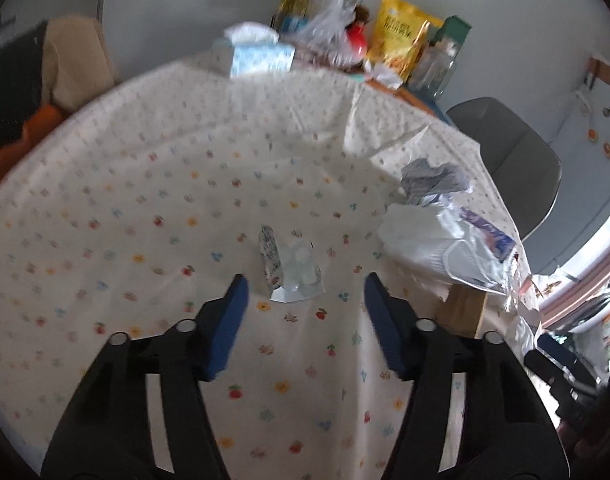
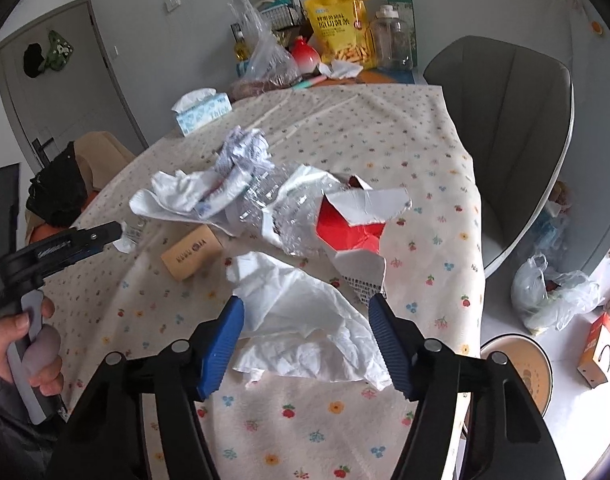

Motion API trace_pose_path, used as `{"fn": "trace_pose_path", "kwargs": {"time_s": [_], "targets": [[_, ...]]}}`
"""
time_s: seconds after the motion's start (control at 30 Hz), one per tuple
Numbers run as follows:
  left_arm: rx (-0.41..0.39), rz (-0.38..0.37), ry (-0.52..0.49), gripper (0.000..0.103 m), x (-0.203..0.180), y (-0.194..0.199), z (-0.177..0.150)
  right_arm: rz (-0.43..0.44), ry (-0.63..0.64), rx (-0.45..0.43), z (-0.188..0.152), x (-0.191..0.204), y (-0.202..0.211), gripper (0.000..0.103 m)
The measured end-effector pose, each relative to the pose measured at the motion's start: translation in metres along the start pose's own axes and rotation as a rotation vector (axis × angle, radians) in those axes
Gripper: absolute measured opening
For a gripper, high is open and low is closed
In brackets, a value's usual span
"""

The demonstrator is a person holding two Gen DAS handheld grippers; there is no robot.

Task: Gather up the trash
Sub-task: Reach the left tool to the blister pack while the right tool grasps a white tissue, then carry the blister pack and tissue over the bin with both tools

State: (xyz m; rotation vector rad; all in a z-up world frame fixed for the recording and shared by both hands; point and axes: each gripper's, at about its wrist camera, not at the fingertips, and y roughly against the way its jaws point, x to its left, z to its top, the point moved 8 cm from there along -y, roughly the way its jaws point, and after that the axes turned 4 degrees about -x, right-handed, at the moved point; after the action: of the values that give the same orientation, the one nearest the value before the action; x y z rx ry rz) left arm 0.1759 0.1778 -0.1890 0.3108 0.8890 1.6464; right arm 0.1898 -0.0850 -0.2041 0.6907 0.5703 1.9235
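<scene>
In the left wrist view my left gripper (image 1: 305, 284) is open, its blue pads either side of a small clear and printed wrapper (image 1: 291, 270) lying on the flowered tablecloth (image 1: 145, 200). A trash pile (image 1: 445, 232) lies to its right. In the right wrist view my right gripper (image 2: 305, 308) is open over a crumpled white tissue (image 2: 305, 320). Beyond it lie a torn red and white carton (image 2: 353, 224), a crushed clear plastic bottle (image 2: 281, 208), white paper (image 2: 185, 192), a crumpled printed paper ball (image 2: 245, 152) and a small brown box (image 2: 191, 252). The left gripper (image 2: 117, 236) shows at the left.
A tissue box (image 2: 203, 110), yellow snack bag (image 2: 341, 28), clear jar (image 2: 393, 42), plastic bag (image 2: 265, 52) and red pot (image 2: 305, 56) crowd the table's far end. A grey chair (image 2: 505, 120) stands to the right. A plastic bag (image 2: 553, 296) and bowl (image 2: 521, 372) sit on the floor.
</scene>
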Motion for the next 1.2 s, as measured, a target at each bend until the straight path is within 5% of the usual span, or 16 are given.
{"fn": "trace_pose_path", "kwargs": {"time_s": [0.2, 0.3, 0.37, 0.53, 0.6, 0.67, 1.2], "targets": [[0.031, 0.042, 0.006, 0.057, 0.000, -0.022, 0.001, -0.019, -0.017, 0.013, -0.005, -0.011, -0.002, 0.062], [0.038, 0.063, -0.003, 0.033, -0.001, -0.026, 0.002, -0.023, -0.024, 0.010, -0.005, -0.016, 0.000, 0.062], [0.038, 0.059, -0.002, 0.031, -0.001, -0.025, 0.002, -0.023, -0.023, 0.012, -0.006, -0.016, 0.001, 0.061], [0.008, 0.039, -0.012, 0.031, -0.006, -0.008, 0.000, 0.005, -0.009, 0.029, -0.015, -0.011, -0.004, 0.042], [-0.009, 0.029, -0.024, 0.031, -0.011, 0.001, 0.000, 0.048, -0.016, 0.036, -0.017, -0.005, -0.002, 0.022], [-0.029, 0.011, -0.033, 0.031, -0.016, 0.012, -0.001, 0.035, -0.001, 0.020, -0.016, -0.002, 0.003, 0.016], [-0.147, -0.101, -0.118, 0.031, -0.082, 0.074, 0.005, 0.050, -0.043, -0.133, 0.000, -0.010, 0.066, 0.013]]}}
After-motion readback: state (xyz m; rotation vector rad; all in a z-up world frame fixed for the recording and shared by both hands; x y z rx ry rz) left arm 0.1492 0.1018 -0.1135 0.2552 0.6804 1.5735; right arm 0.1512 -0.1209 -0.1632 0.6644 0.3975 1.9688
